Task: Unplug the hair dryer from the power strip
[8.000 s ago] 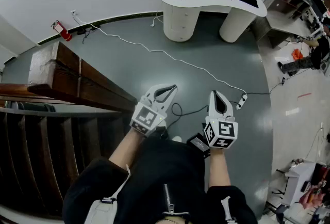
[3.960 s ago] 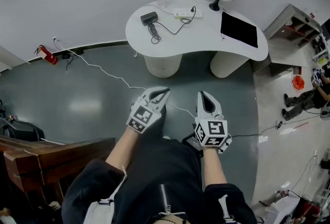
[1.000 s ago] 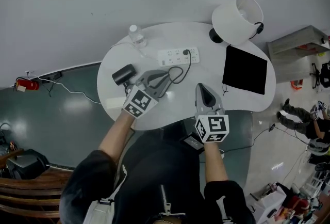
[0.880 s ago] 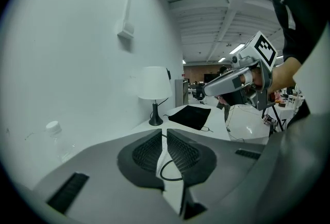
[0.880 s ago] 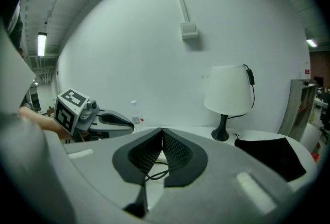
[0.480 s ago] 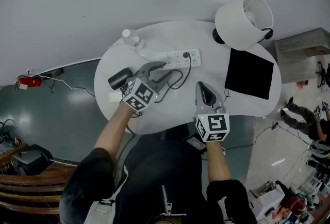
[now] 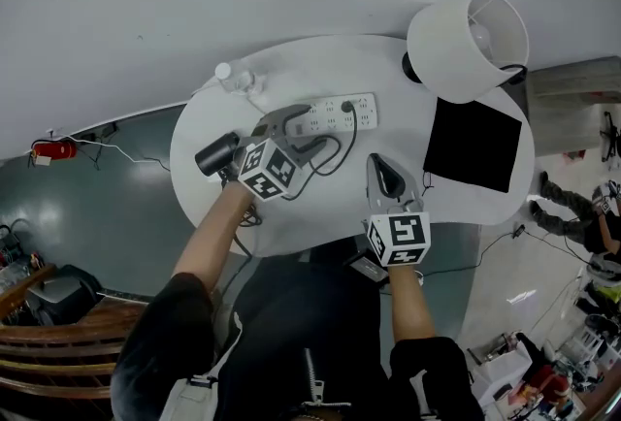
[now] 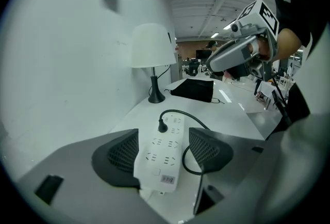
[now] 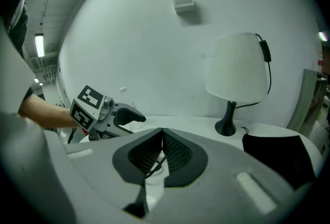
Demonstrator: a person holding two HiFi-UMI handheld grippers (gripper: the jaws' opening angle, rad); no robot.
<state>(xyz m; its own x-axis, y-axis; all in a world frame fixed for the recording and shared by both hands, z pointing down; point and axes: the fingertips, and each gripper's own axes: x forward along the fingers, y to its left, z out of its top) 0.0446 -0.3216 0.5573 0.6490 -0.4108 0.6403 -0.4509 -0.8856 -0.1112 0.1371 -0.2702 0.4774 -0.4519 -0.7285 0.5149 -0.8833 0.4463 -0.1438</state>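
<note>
The white power strip [image 7: 335,113] lies at the back of a white table [image 7: 291,215]. A black plug [image 7: 347,105] sits in its right end, and its cord loops across to the black hair dryer [image 7: 214,154] at the table's left. My left gripper [image 7: 309,126] hangs low over the strip's left end. Its jaws are opening, and the strip [image 8: 162,153] lies between them without being pressed. The plug [image 8: 164,126] is just beyond the jaws. My right gripper [image 7: 377,164] hovers shut and empty over the table's front middle, pointing at the cord [image 9: 152,164].
A white lamp [image 7: 467,32] stands at the back right, with a black flat pad [image 7: 474,145] in front of it. A clear water bottle [image 7: 234,77] stands at the back left near the strip's own white cable. The table edge is close behind both hands.
My left gripper has dropped down and left onto the strip's end, and its jaws have gone from shut to wide apart. The right gripper has sunk slightly and stays shut.
</note>
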